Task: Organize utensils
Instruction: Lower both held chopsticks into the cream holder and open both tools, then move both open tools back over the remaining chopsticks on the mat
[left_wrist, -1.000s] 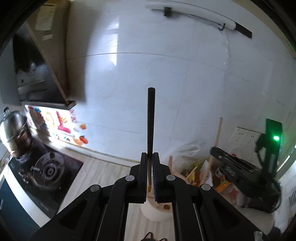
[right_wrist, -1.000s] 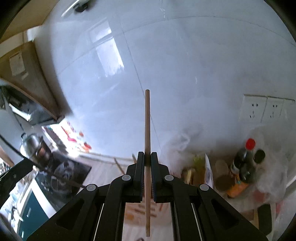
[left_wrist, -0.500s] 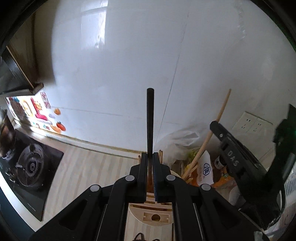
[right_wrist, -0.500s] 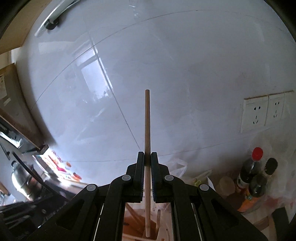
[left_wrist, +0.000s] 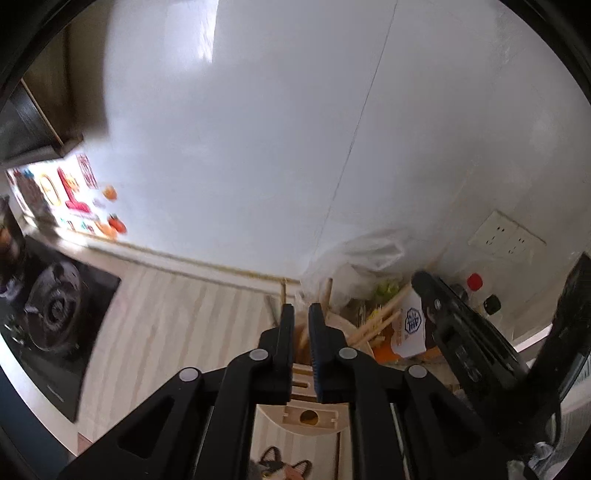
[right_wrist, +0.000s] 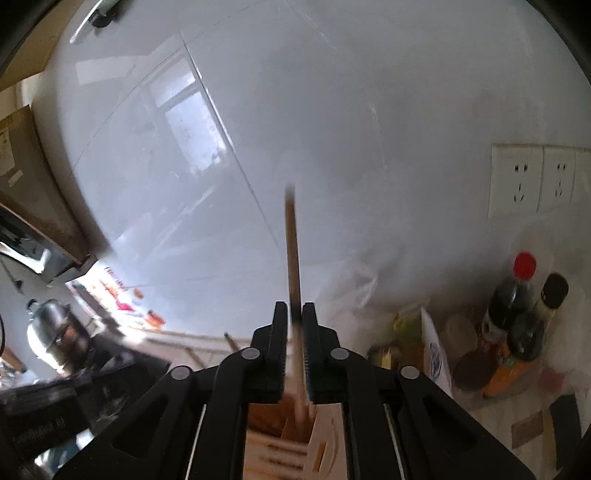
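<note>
A pale wooden utensil holder (left_wrist: 314, 417) stands on the counter right under both grippers; it also shows in the right wrist view (right_wrist: 295, 446). Wooden sticks (left_wrist: 373, 325) lean in it. My left gripper (left_wrist: 301, 321) has its jaws slightly apart with nothing between them; the black stick is out of sight. My right gripper (right_wrist: 294, 325) hangs above the holder with a blurred wooden chopstick (right_wrist: 292, 251) between its jaws, the lower end down in the holder; the jaws look slightly parted.
A gas stove (left_wrist: 51, 314) lies at left with a steel kettle (right_wrist: 48, 325). Sauce bottles (right_wrist: 513, 302), plastic bags (left_wrist: 362, 258) and a carton (left_wrist: 410, 325) crowd the back right. Wall sockets (right_wrist: 532, 181) sit above. The other gripper (left_wrist: 480, 354) is at right.
The black stick has left my left gripper, whose jaws have parted. Both grippers have dropped toward the holder, and the wooden chopstick has slid lower in the right gripper.
</note>
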